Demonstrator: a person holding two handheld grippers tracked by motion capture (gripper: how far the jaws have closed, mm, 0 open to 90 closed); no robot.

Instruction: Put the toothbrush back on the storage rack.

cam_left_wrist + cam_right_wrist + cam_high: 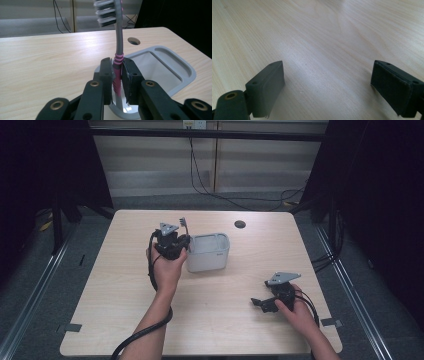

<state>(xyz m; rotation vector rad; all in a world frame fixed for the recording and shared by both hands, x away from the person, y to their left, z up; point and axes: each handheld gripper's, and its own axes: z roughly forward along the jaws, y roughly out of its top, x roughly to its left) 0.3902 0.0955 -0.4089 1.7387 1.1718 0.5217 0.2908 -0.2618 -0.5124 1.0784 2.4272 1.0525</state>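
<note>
Toothbrush work is in hand over a pale wood-grain tabletop (125,290), where a grey rectangular plastic holder cup (208,253) stands near the middle, just short of a small round cable hole (240,224). Beside the cup's left wall the left claw (117,75) is clamped on a grey-and-pink plastic toothbrush (119,47), held upright with its grey and white bristle head on top and its lower handle reaching down above the cup's near corner. The jaws press on the ribbed pink rubber grip, which seems the right place to hold: soft and not slippery, whereas the smooth grey neck above would likely slide or twist. It should be light and fairly stiff, though the thin neck may flex. The right claw (327,85) rests low over bare wood, well apart from the cup, jaws wide and holding nothing.
</note>
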